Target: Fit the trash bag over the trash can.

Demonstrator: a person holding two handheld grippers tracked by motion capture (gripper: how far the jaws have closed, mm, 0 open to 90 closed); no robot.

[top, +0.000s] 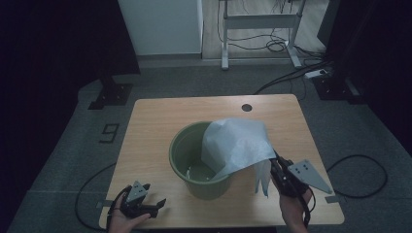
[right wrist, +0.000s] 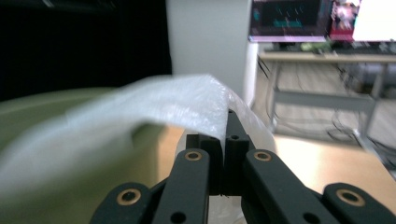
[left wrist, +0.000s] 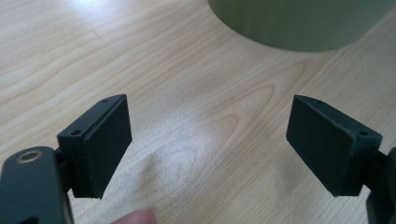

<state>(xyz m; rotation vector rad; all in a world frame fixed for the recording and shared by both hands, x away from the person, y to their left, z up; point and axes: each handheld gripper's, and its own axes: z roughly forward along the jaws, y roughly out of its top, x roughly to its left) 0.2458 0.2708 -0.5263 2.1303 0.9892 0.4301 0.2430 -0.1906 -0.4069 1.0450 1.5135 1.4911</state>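
Bag [top: 238,145] is thin floppy plastic, super light and probably slippery, draped over the bin's [top: 187,150] right rim with the right claw [top: 278,167] pinched tight on its edge, while the left claw [top: 145,201] sits wide open and empty, left of the bin.

My right gripper [top: 276,162] pinches the white plastic bag [top: 236,144], draped over the green bucket [top: 187,158] mid-desk. My left gripper [top: 154,204] rests at the desk's [top: 160,114] near-left corner.
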